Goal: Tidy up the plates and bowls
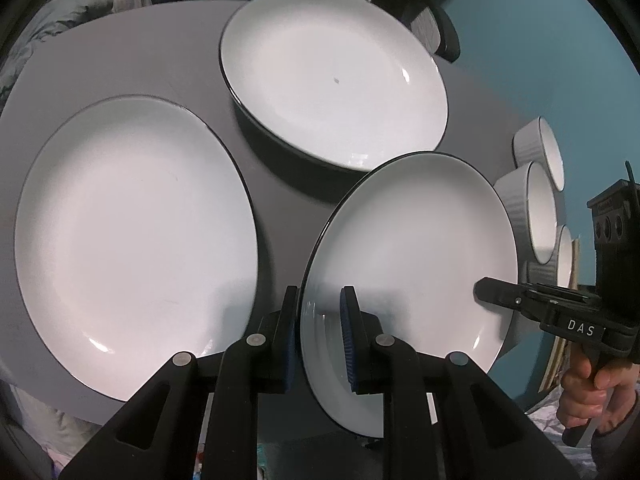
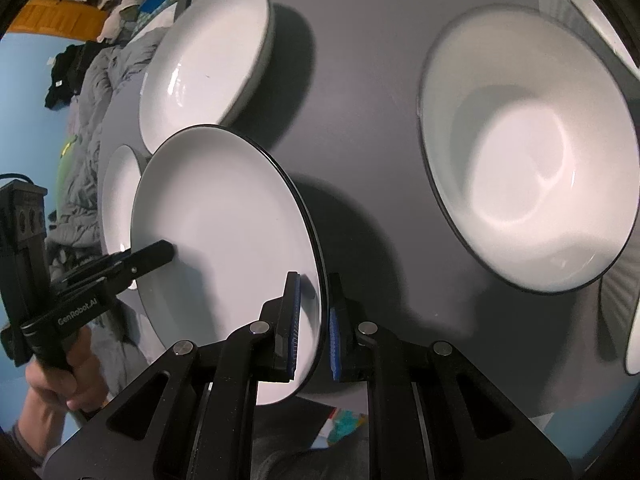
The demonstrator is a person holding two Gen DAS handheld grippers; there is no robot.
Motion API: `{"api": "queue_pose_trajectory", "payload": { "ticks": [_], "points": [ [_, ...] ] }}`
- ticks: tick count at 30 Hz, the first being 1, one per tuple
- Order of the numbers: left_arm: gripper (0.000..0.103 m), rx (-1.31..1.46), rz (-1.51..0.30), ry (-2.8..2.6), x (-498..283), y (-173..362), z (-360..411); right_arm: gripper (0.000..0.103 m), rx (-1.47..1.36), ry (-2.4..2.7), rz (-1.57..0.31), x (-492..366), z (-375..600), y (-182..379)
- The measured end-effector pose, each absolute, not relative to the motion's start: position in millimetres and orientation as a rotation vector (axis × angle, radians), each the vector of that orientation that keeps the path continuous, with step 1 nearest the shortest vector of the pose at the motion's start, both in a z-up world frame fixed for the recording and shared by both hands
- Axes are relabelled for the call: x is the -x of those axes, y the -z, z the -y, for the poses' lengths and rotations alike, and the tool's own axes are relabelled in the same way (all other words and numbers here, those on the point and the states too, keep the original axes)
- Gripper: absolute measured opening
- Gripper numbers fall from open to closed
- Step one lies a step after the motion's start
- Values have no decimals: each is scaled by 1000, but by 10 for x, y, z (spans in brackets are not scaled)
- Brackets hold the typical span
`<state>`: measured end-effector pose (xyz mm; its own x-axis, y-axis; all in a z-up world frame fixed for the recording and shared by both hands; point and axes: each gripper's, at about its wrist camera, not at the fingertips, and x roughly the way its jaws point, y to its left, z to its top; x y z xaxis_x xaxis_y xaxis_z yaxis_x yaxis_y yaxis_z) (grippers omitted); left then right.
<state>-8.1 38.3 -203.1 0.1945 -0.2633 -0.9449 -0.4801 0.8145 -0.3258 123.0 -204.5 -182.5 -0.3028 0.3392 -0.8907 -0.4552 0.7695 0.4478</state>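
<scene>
A small white plate with a dark rim (image 1: 416, 248) is held tilted above the grey table (image 1: 120, 60) by both grippers. My left gripper (image 1: 320, 336) is shut on its near rim; my right gripper (image 2: 314, 320) is shut on the opposite rim of the same plate (image 2: 224, 224). Each gripper shows in the other's view: the right gripper (image 1: 488, 292), the left gripper (image 2: 160, 252). A large white plate (image 1: 132, 236) lies on the left. A wide shallow white bowl (image 1: 336, 76) sits at the back, and it also shows in the right wrist view (image 2: 204, 60). A deep white bowl (image 2: 528, 156) sits on the right.
Ribbed white bowls (image 1: 532, 208) stand in a row at the table's right edge, another behind (image 1: 540, 148). More bowl rims show in the right wrist view at the top right (image 2: 592, 8) and right edge (image 2: 632, 340). Bedding and clutter (image 2: 92, 92) lie beyond the table.
</scene>
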Motion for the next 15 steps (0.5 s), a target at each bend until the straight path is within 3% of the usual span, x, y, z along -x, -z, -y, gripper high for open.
{"api": "queue_pose_trajectory", "payload": {
  "ticks": [15],
  "points": [
    [19,645,-1326,-206,-321,1768,-1048,12,126,-834,-1661,-1592,1386,1635]
  ]
}}
